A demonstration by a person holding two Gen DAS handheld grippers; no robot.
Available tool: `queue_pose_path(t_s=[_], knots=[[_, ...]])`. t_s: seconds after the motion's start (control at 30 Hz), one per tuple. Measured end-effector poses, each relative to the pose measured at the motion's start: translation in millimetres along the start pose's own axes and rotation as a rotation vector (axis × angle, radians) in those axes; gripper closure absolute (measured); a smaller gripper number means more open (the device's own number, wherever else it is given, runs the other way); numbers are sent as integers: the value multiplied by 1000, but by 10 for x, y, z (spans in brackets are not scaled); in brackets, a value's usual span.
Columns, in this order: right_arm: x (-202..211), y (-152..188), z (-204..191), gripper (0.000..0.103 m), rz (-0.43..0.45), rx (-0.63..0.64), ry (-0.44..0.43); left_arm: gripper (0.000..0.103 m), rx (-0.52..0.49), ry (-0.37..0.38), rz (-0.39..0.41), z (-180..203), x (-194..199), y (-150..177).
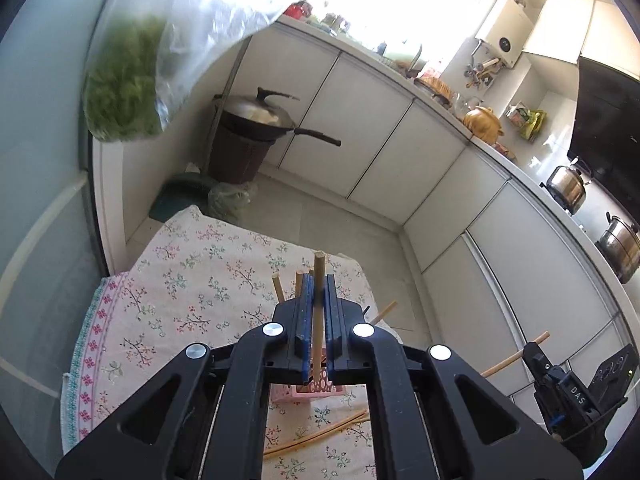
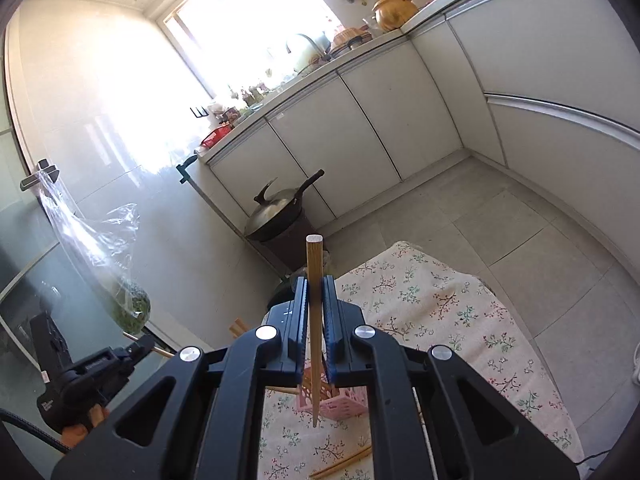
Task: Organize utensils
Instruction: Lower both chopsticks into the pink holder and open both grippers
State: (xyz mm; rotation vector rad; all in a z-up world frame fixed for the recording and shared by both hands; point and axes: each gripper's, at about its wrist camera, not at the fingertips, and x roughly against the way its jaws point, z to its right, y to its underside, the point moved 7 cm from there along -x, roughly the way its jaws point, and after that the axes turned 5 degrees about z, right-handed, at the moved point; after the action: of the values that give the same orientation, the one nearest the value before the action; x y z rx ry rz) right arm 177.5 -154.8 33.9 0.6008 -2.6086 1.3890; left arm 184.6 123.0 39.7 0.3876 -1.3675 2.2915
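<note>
My left gripper (image 1: 319, 292) is shut on a wooden chopstick (image 1: 318, 280), held upright over a pink perforated holder (image 1: 316, 390) on the floral tablecloth (image 1: 192, 280). Other chopsticks (image 1: 278, 288) stick up from the holder behind the jaws. My right gripper (image 2: 316, 296) is shut on another wooden chopstick (image 2: 314, 264), held upright with its tip just above and in front of the pink holder (image 2: 340, 404). The right gripper also shows at the right edge of the left wrist view (image 1: 538, 350), gripping its chopstick. Loose chopsticks (image 1: 316, 434) lie on the cloth near me.
White kitchen cabinets (image 1: 372, 128) run along the back and right. A wok with lid (image 1: 260, 116) sits on a dark bin on the floor. A plastic bag of greens (image 1: 124, 88) hangs at the left. Steel pots (image 1: 568, 188) stand on the counter.
</note>
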Motion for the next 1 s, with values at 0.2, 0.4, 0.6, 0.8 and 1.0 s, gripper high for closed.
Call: queue_pose_path(t_s=[0.2, 0.4, 0.6, 0.8, 1.0], knots=[[-110, -41, -27, 95, 6, 11, 8, 96, -58, 5, -111, 138, -351, 311], [-103, -91, -124, 95, 45, 31, 20, 79, 8, -49, 48, -28, 15, 94], [-318, -63, -66, 95, 53, -14, 61, 69, 56, -99, 90, -245, 178, -56], [-581, 61, -26, 95, 24, -45, 97, 69, 30, -106, 49, -238, 69, 29], [-966, 329, 215, 95, -27, -104, 122, 66, -27, -102, 6, -153, -54, 188]])
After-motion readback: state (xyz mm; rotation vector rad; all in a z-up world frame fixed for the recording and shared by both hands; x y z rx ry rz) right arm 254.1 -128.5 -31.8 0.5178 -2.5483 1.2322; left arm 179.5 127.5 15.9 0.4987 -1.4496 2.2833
